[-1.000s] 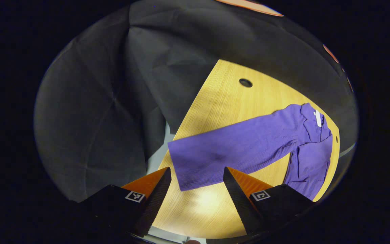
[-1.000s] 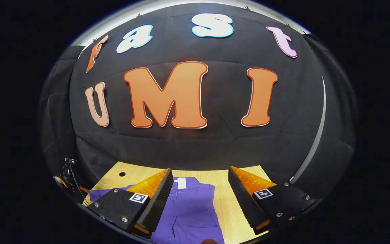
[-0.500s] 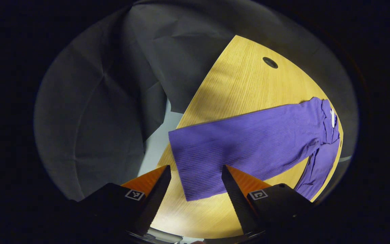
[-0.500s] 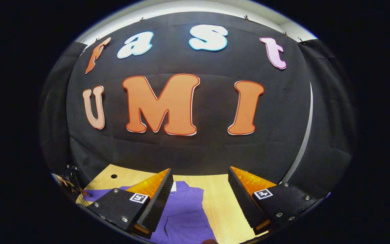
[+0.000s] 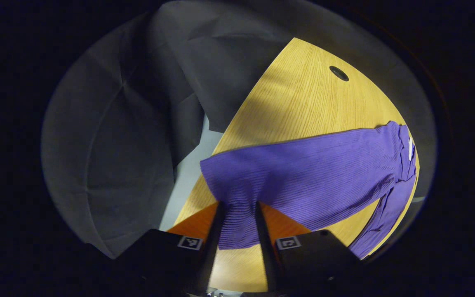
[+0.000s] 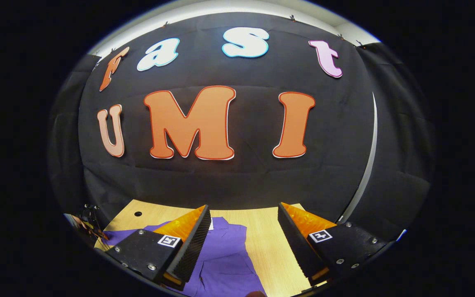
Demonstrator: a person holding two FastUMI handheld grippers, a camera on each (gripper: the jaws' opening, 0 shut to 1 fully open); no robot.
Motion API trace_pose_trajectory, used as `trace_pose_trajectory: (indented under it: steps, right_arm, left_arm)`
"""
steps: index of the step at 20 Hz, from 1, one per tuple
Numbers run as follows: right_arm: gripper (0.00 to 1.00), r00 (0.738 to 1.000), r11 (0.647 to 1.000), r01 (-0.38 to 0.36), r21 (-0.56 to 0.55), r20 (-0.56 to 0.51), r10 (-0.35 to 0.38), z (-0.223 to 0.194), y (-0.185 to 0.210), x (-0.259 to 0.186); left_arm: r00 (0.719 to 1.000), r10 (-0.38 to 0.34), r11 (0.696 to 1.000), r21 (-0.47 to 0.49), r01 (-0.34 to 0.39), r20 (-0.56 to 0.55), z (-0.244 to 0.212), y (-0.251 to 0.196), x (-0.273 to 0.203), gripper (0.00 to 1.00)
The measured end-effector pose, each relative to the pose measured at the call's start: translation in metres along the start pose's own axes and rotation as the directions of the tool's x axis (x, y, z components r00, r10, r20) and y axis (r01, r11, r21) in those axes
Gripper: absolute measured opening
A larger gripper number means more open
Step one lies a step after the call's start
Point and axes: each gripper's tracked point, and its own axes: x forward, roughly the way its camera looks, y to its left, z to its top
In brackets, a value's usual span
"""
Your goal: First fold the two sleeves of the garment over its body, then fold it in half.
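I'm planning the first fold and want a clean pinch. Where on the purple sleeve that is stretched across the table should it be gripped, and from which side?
Grip the sleeve at its cuff end, coming in from beyond that free end, along its length. The sleeve lies flat and straight on the table, and the cuff edge is a free hem that the fingers can straddle. The left gripper already has its fingers closed in on that cuff.

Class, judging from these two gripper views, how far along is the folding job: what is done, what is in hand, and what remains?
Done: nothing folded; the purple garment lies spread on the wooden table. In hand: the left gripper has closed on the end of one outstretched sleeve. The right gripper hangs open above the garment's body. Left: laying both sleeves over the body, then the fold in half.
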Motion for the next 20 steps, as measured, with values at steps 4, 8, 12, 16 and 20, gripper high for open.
trace_pose_trajectory:
  steps: [4, 8, 12, 16, 20]
  right_arm:
    - [0.97, 0.999, 1.000, -0.003, -0.007, -0.032, 0.003, -0.012, -0.010, 0.001]
    - [0.98, 0.998, 1.000, -0.021, 0.011, -0.056, 0.021, -0.021, -0.016, 0.002]
    - [0.97, 0.997, 0.999, -0.036, 0.020, -0.062, 0.037, -0.025, -0.025, 0.007]
    - [0.97, 0.995, 0.998, -0.063, 0.032, -0.074, 0.065, -0.030, -0.032, 0.010]
    - [0.97, 0.994, 0.996, -0.082, 0.025, -0.069, 0.084, -0.033, -0.042, 0.010]
  left_arm:
    - [0.999, -0.034, 0.999, 0.009, 0.034, 0.018, 0.004, -0.014, -0.007, 0.11]
    - [0.993, -0.066, 0.995, 0.078, 0.058, 0.096, 0.021, -0.034, -0.047, 0.08]
    - [0.981, -0.122, 0.984, 0.150, 0.100, 0.151, 0.033, -0.064, -0.096, 0.08]
    - [0.962, -0.173, 0.970, 0.204, 0.130, 0.209, 0.041, -0.096, -0.145, 0.08]
    - [0.942, -0.223, 0.946, 0.288, 0.148, 0.250, 0.041, -0.144, -0.192, 0.08]
